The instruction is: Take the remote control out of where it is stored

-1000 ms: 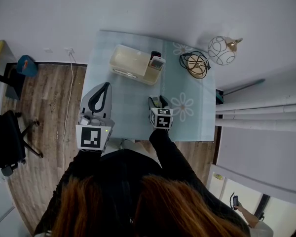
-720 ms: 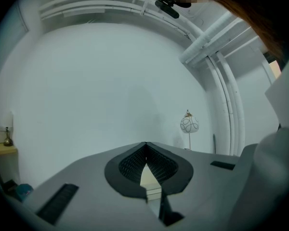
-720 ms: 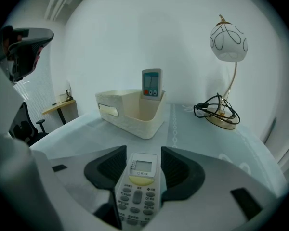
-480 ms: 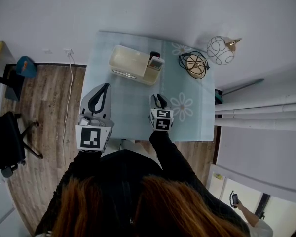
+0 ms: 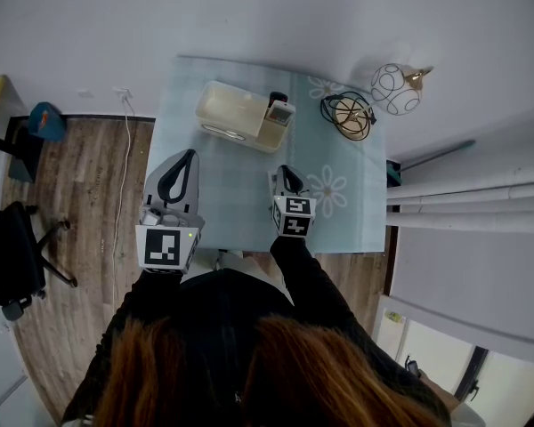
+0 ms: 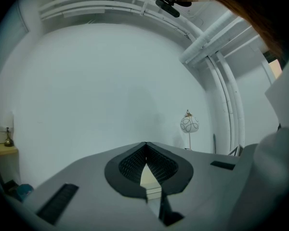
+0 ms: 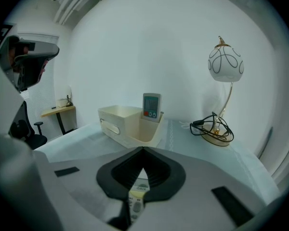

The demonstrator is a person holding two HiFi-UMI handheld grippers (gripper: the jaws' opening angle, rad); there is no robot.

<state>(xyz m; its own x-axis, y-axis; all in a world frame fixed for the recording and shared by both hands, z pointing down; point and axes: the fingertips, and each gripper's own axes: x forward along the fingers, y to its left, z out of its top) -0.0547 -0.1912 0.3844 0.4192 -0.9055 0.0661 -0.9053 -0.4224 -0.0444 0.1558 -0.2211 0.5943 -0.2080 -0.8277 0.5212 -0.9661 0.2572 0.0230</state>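
left hand-held gripper (image 5: 189, 157) level, jaws together. right hand-held gripper (image 5: 287, 171) pitched down, jaws just closed tip to tip, nothing clamped. right arm (image 5: 304, 274) stretched forward.

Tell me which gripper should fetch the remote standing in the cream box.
Right. The right gripper is over the table, facing the remote in the cream box; its jaws have just closed on nothing, so reopen them. The left gripper sits at the table's edge, aimed at bare wall.
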